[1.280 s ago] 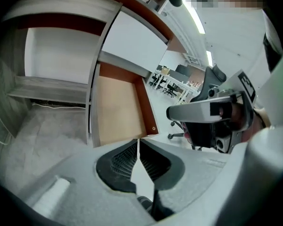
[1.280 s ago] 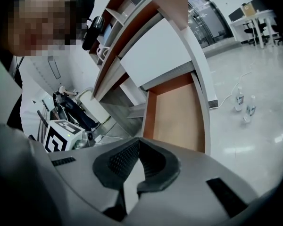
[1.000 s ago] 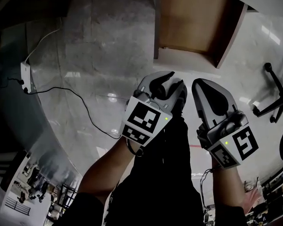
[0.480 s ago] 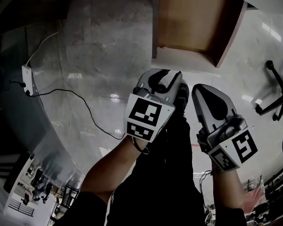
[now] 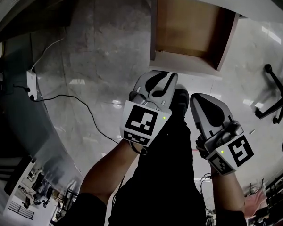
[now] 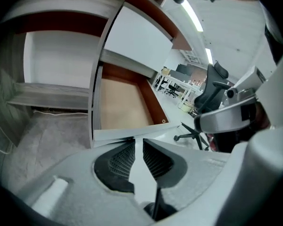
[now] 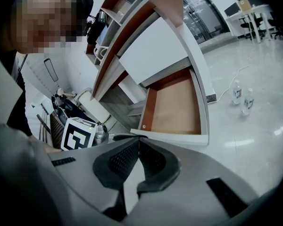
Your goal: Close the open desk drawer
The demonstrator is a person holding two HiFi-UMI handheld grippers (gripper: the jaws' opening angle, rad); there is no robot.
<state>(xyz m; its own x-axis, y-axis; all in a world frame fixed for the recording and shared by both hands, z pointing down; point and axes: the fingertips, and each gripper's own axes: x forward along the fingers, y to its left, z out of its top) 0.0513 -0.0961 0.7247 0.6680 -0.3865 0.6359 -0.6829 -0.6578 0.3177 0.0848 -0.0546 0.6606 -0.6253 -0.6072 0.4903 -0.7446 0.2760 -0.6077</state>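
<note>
Toward the left side of the grey marbled floor (image 5: 108, 46): a white rectangular power strip (image 5: 32, 84), with a thin black cable (image 5: 66, 96) snaking away across the tiles. At the floor's right edge, a black star-shaped office chair base (image 5: 277, 102). Elsewhere on glossy pale tiles, two clear plastic bottles (image 7: 236, 92) standing close together.

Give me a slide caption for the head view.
Left grey handheld claw, jaws closing on nothing, and right grey claw hang near the open brown wooden desk drawer.
</note>
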